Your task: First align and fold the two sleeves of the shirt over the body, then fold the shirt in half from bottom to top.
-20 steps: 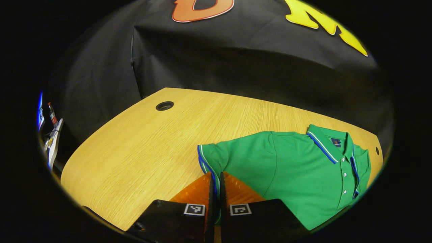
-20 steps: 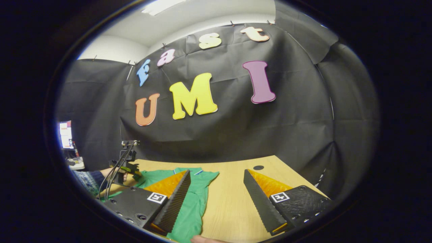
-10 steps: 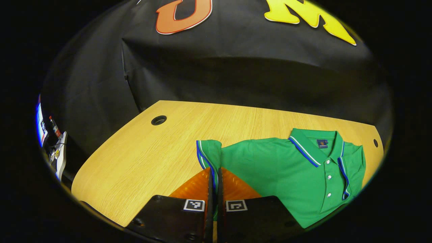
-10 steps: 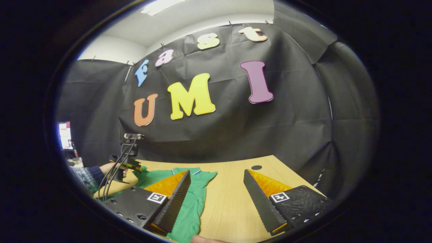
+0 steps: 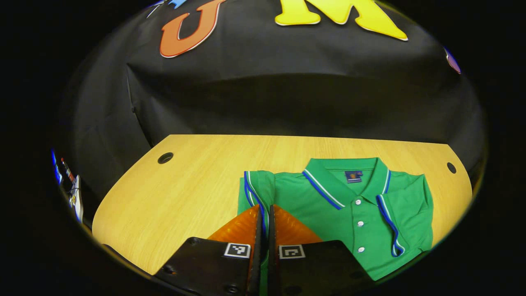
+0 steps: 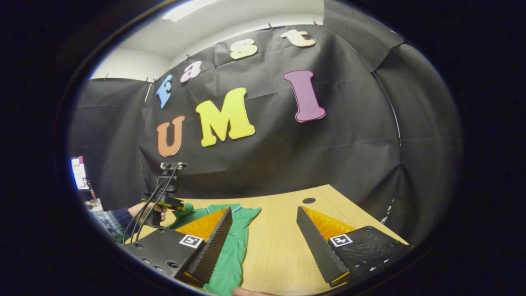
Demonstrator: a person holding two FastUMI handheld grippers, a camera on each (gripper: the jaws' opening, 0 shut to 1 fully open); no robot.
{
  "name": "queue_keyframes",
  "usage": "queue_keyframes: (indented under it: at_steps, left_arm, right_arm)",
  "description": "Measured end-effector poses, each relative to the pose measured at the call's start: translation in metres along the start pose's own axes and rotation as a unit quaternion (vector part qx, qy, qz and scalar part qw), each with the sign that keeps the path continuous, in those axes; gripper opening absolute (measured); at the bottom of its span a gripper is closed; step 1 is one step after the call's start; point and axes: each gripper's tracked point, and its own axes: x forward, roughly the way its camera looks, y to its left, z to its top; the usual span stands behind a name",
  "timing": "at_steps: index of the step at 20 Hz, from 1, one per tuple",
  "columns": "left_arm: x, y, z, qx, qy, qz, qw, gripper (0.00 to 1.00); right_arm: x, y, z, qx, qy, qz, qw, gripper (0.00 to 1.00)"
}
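Tabletop (image 5: 172, 193) sleeve (image 5: 254, 191) farther over shirt (image 5: 341, 213)

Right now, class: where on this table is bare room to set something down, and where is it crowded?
Free: the wooden table left of the green shirt, out to the cable hole, and the strip between collar and the booth wall. Crowded: around the sleeve, which the left gripper pinches.

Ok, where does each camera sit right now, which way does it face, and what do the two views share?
Left gripper view: rides the left gripper, shut on the sleeve, facing the shirt and the wall.
Right gripper view: rides the open right gripper, aimed higher at the wall; a hand holds the left gripper.
Shared: shirt, table.
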Motion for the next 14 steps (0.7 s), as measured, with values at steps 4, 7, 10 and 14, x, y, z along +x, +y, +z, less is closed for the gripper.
queue_keyframes:
  at_steps: [4, 7, 10, 14]
  left_arm:
    - [-0.001, -0.024, 0.000, 0.025, -0.008, 0.001, 1.000, 0.39]
    - [-0.007, -0.048, -0.004, 0.029, -0.012, -0.034, 0.999, 0.85]
    - [-0.020, -0.045, -0.006, 0.020, -0.017, -0.026, 0.999, 1.00]
    - [-0.059, -0.036, -0.006, 0.007, -0.038, -0.033, 0.999, 1.00]
  right_arm:
    - [0.002, 0.002, -0.004, -0.010, 0.004, -0.001, 1.000, 0.96]
    - [0.003, -0.002, -0.004, -0.015, 0.006, -0.013, 1.000, 0.95]
    - [0.003, -0.005, -0.002, -0.018, 0.005, -0.024, 1.000, 0.95]
    - [-0.001, -0.008, -0.001, -0.021, 0.002, -0.034, 0.999, 0.96]
